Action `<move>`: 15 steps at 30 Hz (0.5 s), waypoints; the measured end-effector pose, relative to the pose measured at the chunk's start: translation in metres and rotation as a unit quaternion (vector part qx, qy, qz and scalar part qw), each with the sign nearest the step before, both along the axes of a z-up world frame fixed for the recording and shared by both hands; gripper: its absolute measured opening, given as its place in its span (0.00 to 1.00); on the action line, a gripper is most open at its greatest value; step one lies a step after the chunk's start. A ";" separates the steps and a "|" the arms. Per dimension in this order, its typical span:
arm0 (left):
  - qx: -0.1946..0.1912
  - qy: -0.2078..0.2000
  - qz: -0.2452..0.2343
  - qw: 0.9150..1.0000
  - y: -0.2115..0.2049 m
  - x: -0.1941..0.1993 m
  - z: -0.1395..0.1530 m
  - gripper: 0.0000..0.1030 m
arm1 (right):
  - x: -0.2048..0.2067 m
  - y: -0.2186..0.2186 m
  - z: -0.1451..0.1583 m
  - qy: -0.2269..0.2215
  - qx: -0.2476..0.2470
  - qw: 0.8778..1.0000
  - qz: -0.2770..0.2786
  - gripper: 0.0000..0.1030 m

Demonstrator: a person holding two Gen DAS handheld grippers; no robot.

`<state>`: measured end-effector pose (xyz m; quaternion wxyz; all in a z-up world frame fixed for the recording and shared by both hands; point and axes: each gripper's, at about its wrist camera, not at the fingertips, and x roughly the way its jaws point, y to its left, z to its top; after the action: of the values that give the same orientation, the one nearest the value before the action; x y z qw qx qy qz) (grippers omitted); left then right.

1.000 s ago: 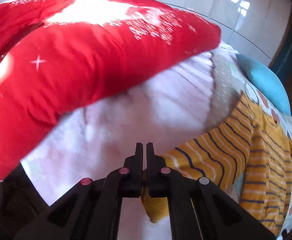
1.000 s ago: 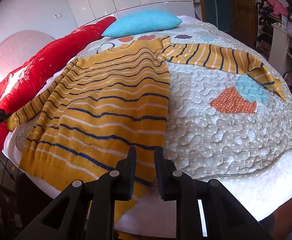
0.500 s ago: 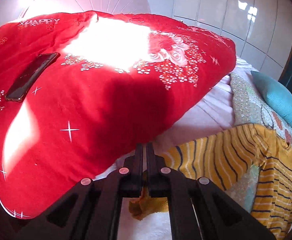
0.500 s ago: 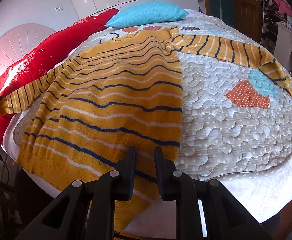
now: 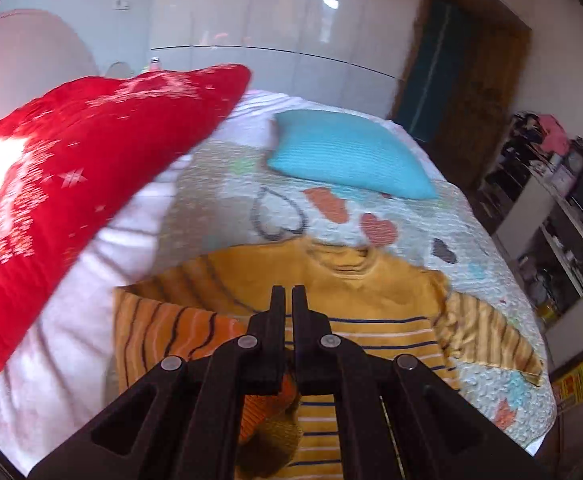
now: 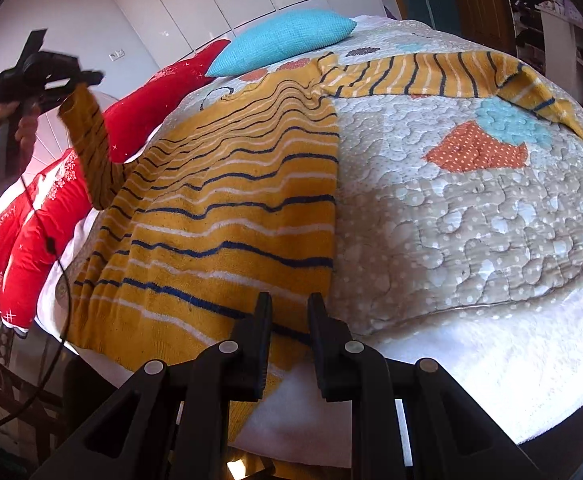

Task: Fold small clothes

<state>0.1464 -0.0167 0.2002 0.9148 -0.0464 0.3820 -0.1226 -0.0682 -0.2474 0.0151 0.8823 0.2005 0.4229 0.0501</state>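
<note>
On quilted bed [image 6: 471, 216]: striped sweater [image 6: 231, 208], turquoise cushion [image 6: 283, 38], red pillows [image 5: 71, 184].

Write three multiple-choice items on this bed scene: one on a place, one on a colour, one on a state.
1. Where does the turquoise pillow lie?
A. beyond the sweater's collar
B. on the floor
C. on the sweater's hem

2. What colour is the sweater mainly?
A. green
B. mustard yellow
C. purple

3. What is the left claw doing?
A. hanging open, holding nothing
B. resting on the quilt
C. pinching a sleeve lifted off the bed

Key: 1 A, it sits past the collar. 2 B, yellow knit with navy and white stripes. 3 C, the sleeve hangs from its shut tips.
</note>
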 end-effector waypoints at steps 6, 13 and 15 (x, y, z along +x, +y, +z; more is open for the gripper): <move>-0.024 0.038 -0.160 0.986 -0.131 -0.006 -0.025 0.41 | -0.013 -0.024 -0.005 0.002 0.020 1.000 -0.017 0.20; 0.019 0.028 -0.148 0.988 -0.088 -0.050 -0.043 0.66 | 0.003 -0.028 0.013 -0.011 -0.003 1.000 -0.004 0.33; 0.022 0.027 -0.119 0.992 -0.049 -0.064 -0.049 0.68 | 0.015 -0.023 0.028 -0.029 -0.014 0.999 0.007 0.33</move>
<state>0.0823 -0.0658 0.1512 0.8839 0.0161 0.4122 -0.2205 -0.0527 -0.2709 0.0434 0.8966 0.1833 0.3992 0.0555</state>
